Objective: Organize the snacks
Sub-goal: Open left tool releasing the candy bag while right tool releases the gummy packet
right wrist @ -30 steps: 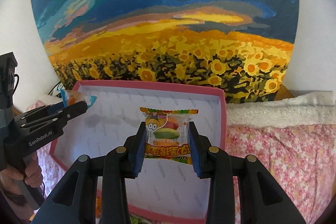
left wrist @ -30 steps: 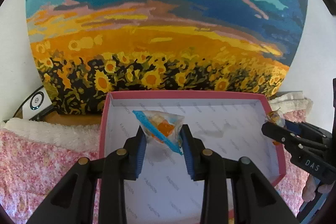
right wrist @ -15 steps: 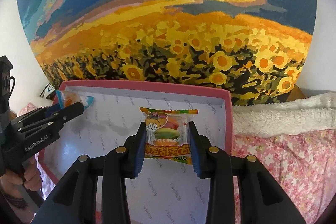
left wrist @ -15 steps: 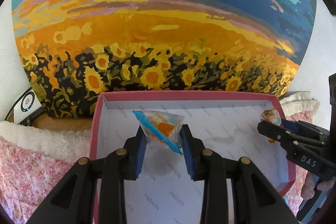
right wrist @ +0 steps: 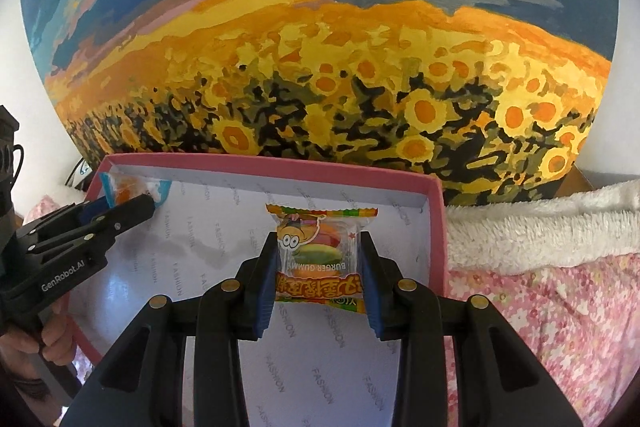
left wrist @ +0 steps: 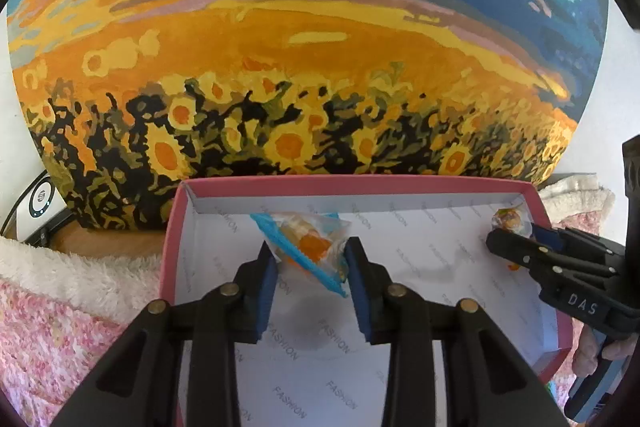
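Note:
A pink-rimmed box [left wrist: 360, 181] with a white inside printed "FASHION" lies open below both grippers. My left gripper [left wrist: 310, 259] is shut on a clear candy packet [left wrist: 308, 241] with blue edges and orange sweets, held above the box's far left part. My right gripper [right wrist: 320, 267] is shut on a burger gummy packet [right wrist: 316, 251], upright over the box's right side near the rim [right wrist: 436, 227]. Each gripper shows in the other's view: the right gripper [left wrist: 504, 239] at the box's right edge, the left gripper [right wrist: 136, 203] at its far left corner.
A large sunflower painting [left wrist: 280, 67] stands right behind the box. White fluffy towel [right wrist: 540, 223] and pink floral cloth [right wrist: 540, 327] surround the box. A white device [left wrist: 40, 195] sits at far left. A hand [right wrist: 56, 343] grips the left tool's handle.
Both grippers have sunk closer to the box and toward the painting, so the box fills more of each view. Both packets stay gripped.

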`<state>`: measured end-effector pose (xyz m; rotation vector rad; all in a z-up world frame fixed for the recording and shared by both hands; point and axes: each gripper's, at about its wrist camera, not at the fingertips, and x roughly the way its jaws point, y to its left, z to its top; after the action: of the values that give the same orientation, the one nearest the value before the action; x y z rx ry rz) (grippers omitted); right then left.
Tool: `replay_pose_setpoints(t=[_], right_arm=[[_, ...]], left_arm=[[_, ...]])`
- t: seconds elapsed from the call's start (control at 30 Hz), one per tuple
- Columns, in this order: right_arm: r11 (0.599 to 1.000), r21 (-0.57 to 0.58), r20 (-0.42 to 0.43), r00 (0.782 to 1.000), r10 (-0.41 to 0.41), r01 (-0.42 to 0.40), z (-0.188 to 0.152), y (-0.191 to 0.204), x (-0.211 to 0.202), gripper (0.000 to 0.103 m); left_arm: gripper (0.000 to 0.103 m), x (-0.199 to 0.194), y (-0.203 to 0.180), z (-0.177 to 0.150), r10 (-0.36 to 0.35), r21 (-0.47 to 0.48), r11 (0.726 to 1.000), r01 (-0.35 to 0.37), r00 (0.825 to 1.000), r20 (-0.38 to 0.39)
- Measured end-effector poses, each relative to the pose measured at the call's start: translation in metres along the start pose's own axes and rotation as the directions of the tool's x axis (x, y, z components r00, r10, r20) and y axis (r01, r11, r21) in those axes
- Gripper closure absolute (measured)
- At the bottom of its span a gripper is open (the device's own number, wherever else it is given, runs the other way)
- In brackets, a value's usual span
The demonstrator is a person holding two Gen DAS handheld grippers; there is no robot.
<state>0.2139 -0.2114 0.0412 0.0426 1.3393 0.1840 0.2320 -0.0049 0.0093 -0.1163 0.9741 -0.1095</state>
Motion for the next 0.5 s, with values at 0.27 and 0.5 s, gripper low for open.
replay_pose_setpoints(t=[0.27, 0.5], right_arm=[[1.0, 0.001, 0.001, 1.0, 0.007, -0.007, -0.001, 0.002, 0.001, 0.064], [1.0, -0.002, 0.007, 1.0, 0.01, -0.01, -0.001, -0.001, -0.004, 0.047]], left_arm=[[0.065, -0.001, -0.004, 0.001, 0.004, 0.008, 1.0, -0.004, 1.0, 0.006], [0.057, -0.011, -0.016, 0.001, 0.006, 0.015, 1.0, -0.006, 1.0, -0.01]])
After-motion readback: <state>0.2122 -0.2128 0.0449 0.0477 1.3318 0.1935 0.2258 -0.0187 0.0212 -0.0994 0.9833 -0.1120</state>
